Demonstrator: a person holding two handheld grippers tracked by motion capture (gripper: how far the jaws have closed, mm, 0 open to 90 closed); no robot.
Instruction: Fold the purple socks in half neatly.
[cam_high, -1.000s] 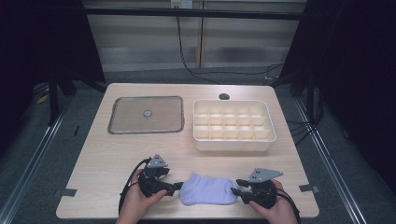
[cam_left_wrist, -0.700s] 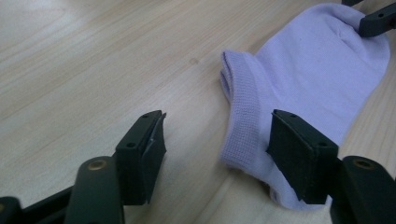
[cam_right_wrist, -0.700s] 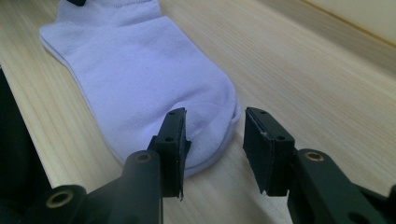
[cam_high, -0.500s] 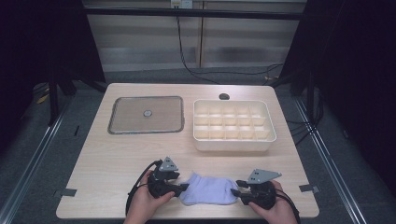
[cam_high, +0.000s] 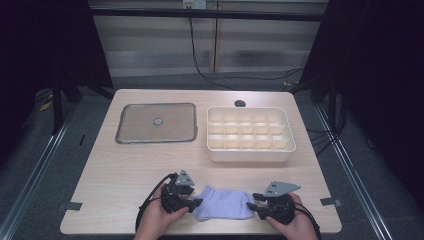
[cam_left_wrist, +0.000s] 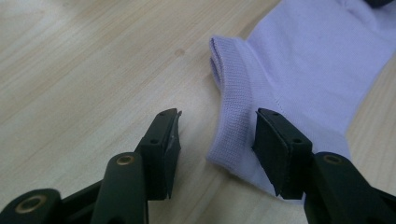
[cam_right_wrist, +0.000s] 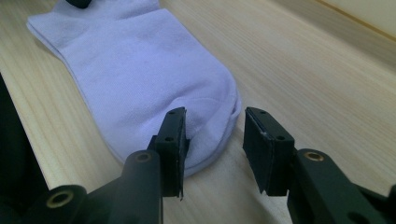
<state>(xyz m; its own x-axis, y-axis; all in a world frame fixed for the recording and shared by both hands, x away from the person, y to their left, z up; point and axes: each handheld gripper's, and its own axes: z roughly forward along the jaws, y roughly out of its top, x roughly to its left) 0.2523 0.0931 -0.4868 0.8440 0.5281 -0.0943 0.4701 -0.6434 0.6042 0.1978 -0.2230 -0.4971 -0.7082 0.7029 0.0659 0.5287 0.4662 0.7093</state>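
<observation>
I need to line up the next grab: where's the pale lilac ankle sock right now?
In the high view, the pale lilac ankle sock lies flat at the wooden table's near edge, between the left gripper at its cuff and the right gripper at its toe.

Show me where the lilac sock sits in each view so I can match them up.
High view: sock at the near table edge, between both grippers.
Left gripper view: upper right, ribbed cuff between the jaws.
Right gripper view: upper left, rounded toe between the jaws.
Shared landmark: the light wooden table.
</observation>
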